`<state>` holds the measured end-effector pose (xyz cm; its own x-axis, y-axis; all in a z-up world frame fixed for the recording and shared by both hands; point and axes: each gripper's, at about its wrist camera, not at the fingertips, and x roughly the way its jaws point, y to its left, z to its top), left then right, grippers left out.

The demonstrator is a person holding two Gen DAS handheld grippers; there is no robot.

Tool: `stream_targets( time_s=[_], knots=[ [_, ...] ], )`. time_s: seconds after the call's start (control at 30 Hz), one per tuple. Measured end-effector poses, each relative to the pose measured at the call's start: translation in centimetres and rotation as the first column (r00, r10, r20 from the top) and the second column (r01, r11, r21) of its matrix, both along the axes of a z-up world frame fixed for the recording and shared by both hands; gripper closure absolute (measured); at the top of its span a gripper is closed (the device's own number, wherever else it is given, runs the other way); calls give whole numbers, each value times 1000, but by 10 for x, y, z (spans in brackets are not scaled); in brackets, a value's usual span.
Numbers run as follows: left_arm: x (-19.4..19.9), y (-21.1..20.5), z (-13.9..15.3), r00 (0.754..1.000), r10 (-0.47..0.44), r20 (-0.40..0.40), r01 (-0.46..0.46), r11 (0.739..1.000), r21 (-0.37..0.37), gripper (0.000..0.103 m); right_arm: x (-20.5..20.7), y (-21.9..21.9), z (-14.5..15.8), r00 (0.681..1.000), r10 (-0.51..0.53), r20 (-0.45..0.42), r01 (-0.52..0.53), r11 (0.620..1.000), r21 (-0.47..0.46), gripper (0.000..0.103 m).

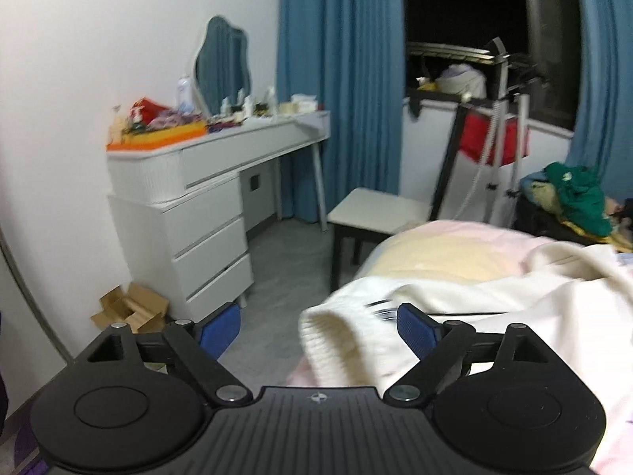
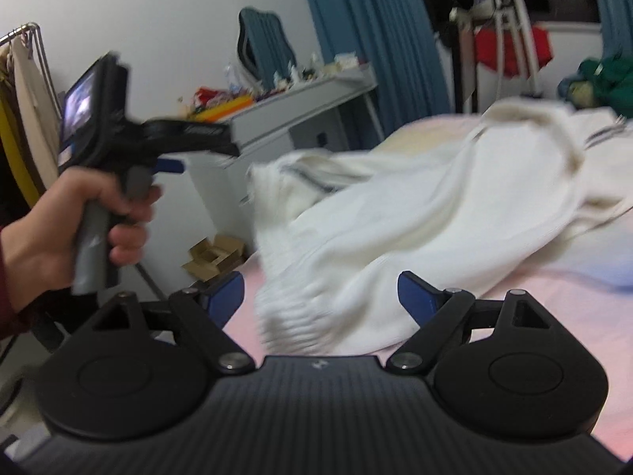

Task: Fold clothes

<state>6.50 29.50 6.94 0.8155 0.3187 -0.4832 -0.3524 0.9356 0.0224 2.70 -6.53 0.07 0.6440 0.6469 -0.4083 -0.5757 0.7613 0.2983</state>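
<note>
A cream knitted sweater (image 2: 415, 213) with dark stripes lies crumpled on the pink bed (image 2: 554, 316). Its ribbed hem (image 2: 292, 308) hangs over the bed's near left corner. My right gripper (image 2: 320, 297) is open, its blue pads either side of that hem, holding nothing. My left gripper (image 1: 318, 326) is open too, with the sweater's ribbed edge (image 1: 336, 340) between its fingers, not clamped. In the right wrist view the left gripper (image 2: 190, 134) is held in a hand at the left, just beside the sweater's raised edge.
A white dresser (image 1: 198, 206) with clutter stands by the wall, a stool (image 1: 376, 209) beside the bed. An open cardboard box (image 1: 126, 312) lies on the grey floor. Green clothes (image 1: 577, 198) are piled at the far right. A clothes rack (image 2: 23, 99) stands at the left.
</note>
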Motion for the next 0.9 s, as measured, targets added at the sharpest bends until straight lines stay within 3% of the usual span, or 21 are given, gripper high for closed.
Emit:
stream_targets(
  time_s=[0.17, 0.27, 0.4, 0.5, 0.67, 0.77, 0.87, 0.9],
  knots=[
    [4, -59, 16, 992, -118, 50, 121, 990, -73, 14, 5, -74, 33, 987, -150, 55, 153, 986, -63, 17],
    [29, -99, 7, 983, -180, 42, 184, 971, -153, 14, 4, -126, 43, 965, -251, 72, 257, 963, -80, 17],
    [79, -147, -15, 977, -211, 30, 211, 943, -258, 16, 13, -175, 32, 926, -368, 81, 372, 927, -41, 17],
    [123, -176, -31, 975, -218, 33, 217, 918, -333, 19, 29, -197, 14, 903, -428, 39, 429, 903, -9, 17],
    [211, -199, -45, 984, -165, 65, 177, 892, -417, 21, 65, -207, -14, 897, -441, 6, 441, 897, -24, 17],
    [266, -206, -57, 988, -147, 52, 154, 879, -450, 29, 91, -211, -29, 896, -442, -43, 442, 897, -6, 17],
    [312, -217, -69, 990, -140, 20, 134, 890, -435, 42, 110, -221, -43, 892, -442, -92, 444, 896, 2, 17],
    [326, -222, -72, 990, -144, -5, 129, 898, -422, 52, 114, -224, -47, 891, -442, -106, 445, 896, 5, 17]
  ],
)
